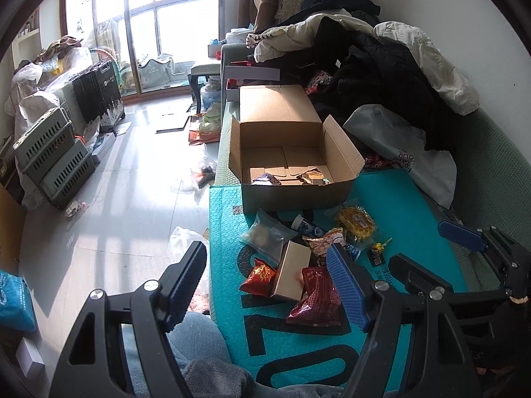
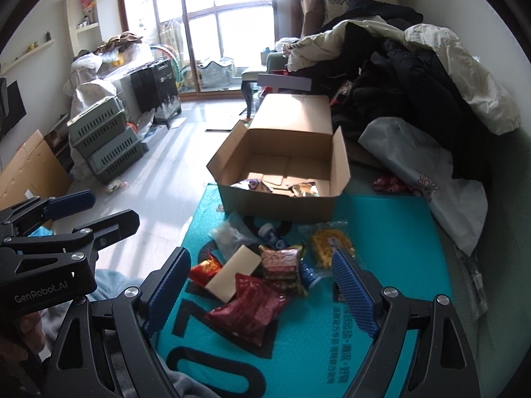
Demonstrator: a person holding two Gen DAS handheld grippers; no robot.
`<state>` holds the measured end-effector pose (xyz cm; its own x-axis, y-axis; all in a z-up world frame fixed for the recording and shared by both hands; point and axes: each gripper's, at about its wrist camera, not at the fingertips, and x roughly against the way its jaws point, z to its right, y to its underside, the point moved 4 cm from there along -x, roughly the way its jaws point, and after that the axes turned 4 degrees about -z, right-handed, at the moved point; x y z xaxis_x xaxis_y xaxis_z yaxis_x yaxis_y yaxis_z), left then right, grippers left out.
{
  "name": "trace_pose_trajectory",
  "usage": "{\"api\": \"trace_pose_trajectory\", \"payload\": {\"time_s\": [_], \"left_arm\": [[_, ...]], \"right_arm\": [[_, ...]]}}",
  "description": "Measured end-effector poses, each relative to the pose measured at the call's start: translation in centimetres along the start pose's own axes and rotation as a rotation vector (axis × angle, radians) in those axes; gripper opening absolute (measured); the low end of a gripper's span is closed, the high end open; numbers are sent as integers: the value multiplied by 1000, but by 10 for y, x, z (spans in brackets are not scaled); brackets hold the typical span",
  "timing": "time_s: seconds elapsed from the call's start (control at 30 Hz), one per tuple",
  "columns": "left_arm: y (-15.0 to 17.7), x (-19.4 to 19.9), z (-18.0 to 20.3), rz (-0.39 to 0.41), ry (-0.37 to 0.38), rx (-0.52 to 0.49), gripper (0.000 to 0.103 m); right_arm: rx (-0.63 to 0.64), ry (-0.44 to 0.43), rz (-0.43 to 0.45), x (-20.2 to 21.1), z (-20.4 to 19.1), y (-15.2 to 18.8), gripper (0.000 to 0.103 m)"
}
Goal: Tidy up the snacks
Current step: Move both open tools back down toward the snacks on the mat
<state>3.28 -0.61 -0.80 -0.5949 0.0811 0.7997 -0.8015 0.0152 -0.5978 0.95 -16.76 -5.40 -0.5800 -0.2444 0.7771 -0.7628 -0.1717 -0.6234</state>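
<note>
The snacks lay in a loose heap on a teal mat (image 1: pixel 408 205) spread over a green sofa (image 1: pixel 497 179), just in front of an open cardboard box (image 1: pixel 292 195). The left hand-held gripper (image 1: pixel 268 285) hovered above the near end of the heap with its fingers wide apart and nothing between them; a tan box (image 1: pixel 292 272) and a dark red packet (image 1: pixel 317 298) sat in the gap between its fingers, closer to the right finger, and an orange-red packet (image 1: pixel 260 275) lay just left of the tan box. The right hand-held gripper (image 2: pixel 262 295) was likewise spread open and empty, with the dark red packet (image 2: pixel 252 308) directly between its fingers and the tan box (image 2: pixel 234 272) touching that packet on the far side.

Beyond these lay a clear bag (image 1: pixel 268 232), a patterned packet (image 1: pixel 323 243) and a yellow snack (image 1: pixel 356 220) near the box wall. Two packets (image 1: pixel 313 177) were already inside the box.

The left view alone showed a small lollipop (image 1: pixel 378 247) beside the mat's print, and the right gripper's fingers (image 1: pixel 461 235) out at the right edge. The right view alone showed the left gripper's body, marked GenRobot.AI (image 2: pixel 43 295), at the left, and a wall shelf (image 2: pixel 30 51). A pile of clothes (image 2: pixel 415 76) filled the far end of the sofa.
</note>
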Motion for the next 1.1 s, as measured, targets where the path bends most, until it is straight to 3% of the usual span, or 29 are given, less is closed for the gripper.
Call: {"api": "trace_pose_trajectory", "payload": {"time_s": [0.47, 0.63, 1.1], "left_arm": [[59, -38, -22, -130, -56, 54, 74], [65, -50, -33, -174, -41, 97, 74], [60, -80, -42, -238, -31, 162, 74]], "right_arm": [[-35, -75, -194, -67, -8, 67, 87], [-88, -113, -243, -91, -7, 74, 87], [-166, -74, -354, -163, 10, 79, 87]]}}
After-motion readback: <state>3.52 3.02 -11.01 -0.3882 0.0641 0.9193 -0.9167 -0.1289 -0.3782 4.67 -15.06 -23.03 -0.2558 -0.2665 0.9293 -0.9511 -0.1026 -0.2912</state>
